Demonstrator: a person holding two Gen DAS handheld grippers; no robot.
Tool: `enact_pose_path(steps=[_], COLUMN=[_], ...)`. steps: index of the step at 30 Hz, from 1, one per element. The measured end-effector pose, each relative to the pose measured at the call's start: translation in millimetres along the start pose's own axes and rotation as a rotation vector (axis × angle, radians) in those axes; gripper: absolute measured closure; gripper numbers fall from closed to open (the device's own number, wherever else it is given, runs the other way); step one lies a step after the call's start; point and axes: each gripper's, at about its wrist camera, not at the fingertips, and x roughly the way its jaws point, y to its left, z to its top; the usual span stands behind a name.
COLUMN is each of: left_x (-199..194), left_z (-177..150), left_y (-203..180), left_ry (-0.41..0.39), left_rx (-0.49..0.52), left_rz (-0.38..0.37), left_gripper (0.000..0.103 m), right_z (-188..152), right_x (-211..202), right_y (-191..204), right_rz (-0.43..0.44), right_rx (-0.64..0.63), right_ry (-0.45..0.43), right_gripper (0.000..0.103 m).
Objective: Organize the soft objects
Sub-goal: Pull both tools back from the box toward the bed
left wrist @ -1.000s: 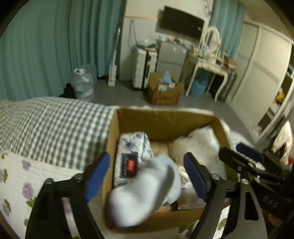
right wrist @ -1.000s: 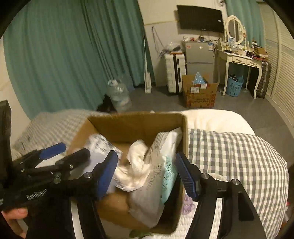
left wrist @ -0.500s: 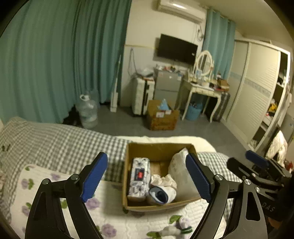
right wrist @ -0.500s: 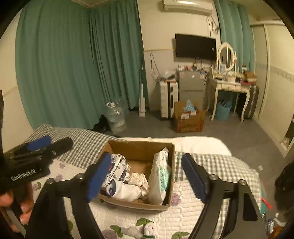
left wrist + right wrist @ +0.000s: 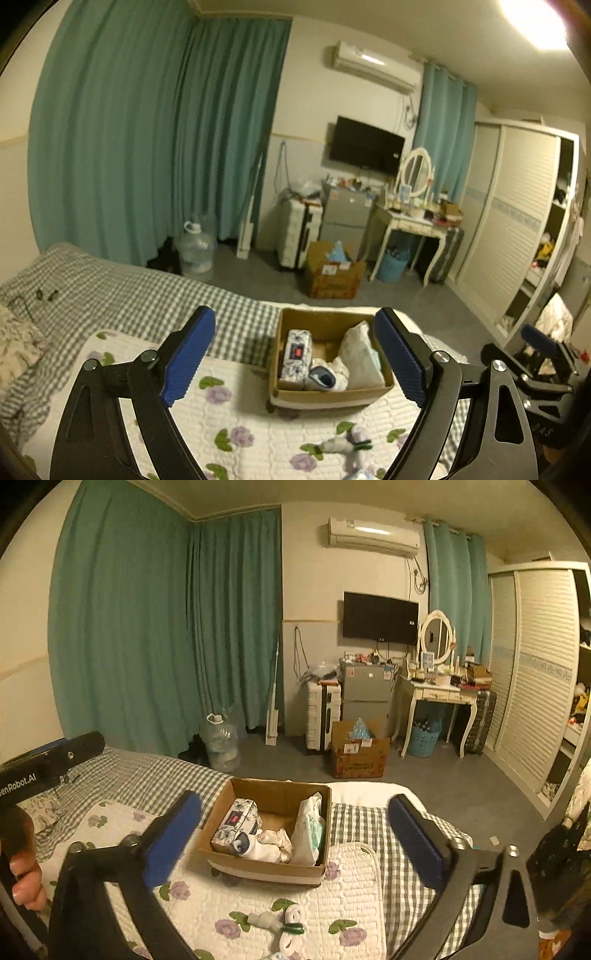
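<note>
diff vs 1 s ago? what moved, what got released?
Both tools pulled up and back from the cardboard box. The left tool is empty; the white sock once between its blue pads now lies in the box. The right tool is opening, with nothing between its pads. Unchanged: tissue pack, plastic-wrapped pack and small white item on the quilt.

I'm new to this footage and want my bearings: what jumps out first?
An open cardboard box on the flowered quilt, holding a printed pack, rolled white socks and a pale plastic bag. Behind it, teal curtains cover the far wall. A small white soft toy lies on the quilt in front of the box.
</note>
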Motion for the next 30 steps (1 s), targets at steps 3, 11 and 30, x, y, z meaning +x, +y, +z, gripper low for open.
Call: enact_pose_path(steps=[3, 11, 30], left_x=[-17.8, -48.4, -33.5], left_z=[-6.6, -31.2, -104.5], left_y=[-0.8, -10.5, -26.2], left_ry=[-0.020, -0.051, 0.040], left_rx=[0.018, 0.080, 0.133], left_rz=[0.002, 0.001, -0.006], left_gripper=[0.014, 0.013, 0.013], right_z=[-4.0, -18.4, -86.3], right_x=[-20.9, -51.0, -42.6], right_y=[6.1, 16.1, 2.4], right_rz=[-0.006, -0.032, -0.023], right_rx=[-0.018, -0.069, -0.127], right_ry=[-0.022, -0.032, 0.063], right_gripper=[0.000, 0.000, 0.000])
